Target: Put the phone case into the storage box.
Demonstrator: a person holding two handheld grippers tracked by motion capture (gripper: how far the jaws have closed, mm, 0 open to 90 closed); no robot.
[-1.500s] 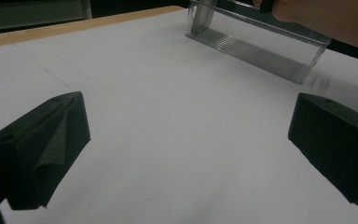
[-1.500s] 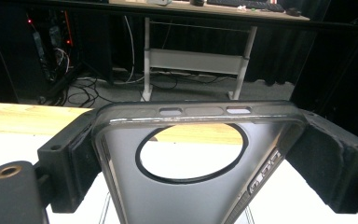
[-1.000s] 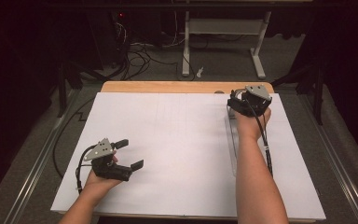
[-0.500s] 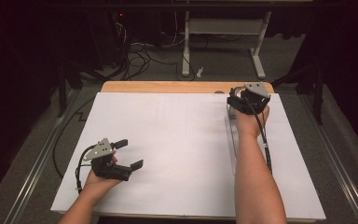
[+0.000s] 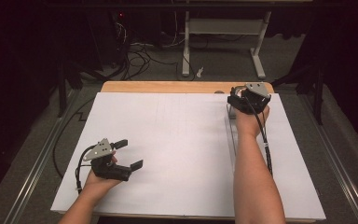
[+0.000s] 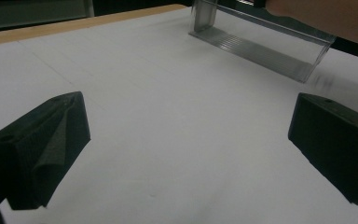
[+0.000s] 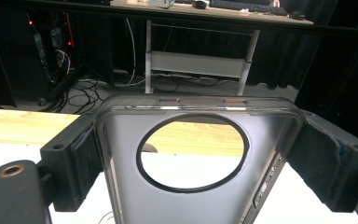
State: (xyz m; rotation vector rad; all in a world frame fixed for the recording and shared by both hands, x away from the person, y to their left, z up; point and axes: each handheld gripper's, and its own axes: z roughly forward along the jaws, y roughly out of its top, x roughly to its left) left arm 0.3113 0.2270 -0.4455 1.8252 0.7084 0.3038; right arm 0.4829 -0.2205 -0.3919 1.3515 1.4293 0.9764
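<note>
Plastic strip (image 6: 261, 44), clear and long, stands on edge on the white sheet (image 5: 177, 140) that covers the table. Its far end carries a frame with rounded corners and a round hole (image 7: 193, 154), seen close up in the right gripper view. That end lies near the sheet's far right corner, just short of the bare wooden table edge (image 5: 168, 87); from there the strip runs back across the sheet toward the person, beneath the right forearm.

The right gripper (image 5: 248, 99) sits over that far end. Its two black jaws press against the left and right sides of the frame, pinching it between them; they have just been closing onto it.

The left gripper (image 5: 127, 154) rests low over the sheet's near left part, well apart from the strip. Its jaws are spread wide with bare sheet between them. In the left gripper view the strip stands beyond those jaws, toward the sheet's far side.

Beyond the sheet's far edge, a dark floor carries loose cables (image 5: 144, 53) and the white legs of a desk (image 5: 223, 35).
</note>
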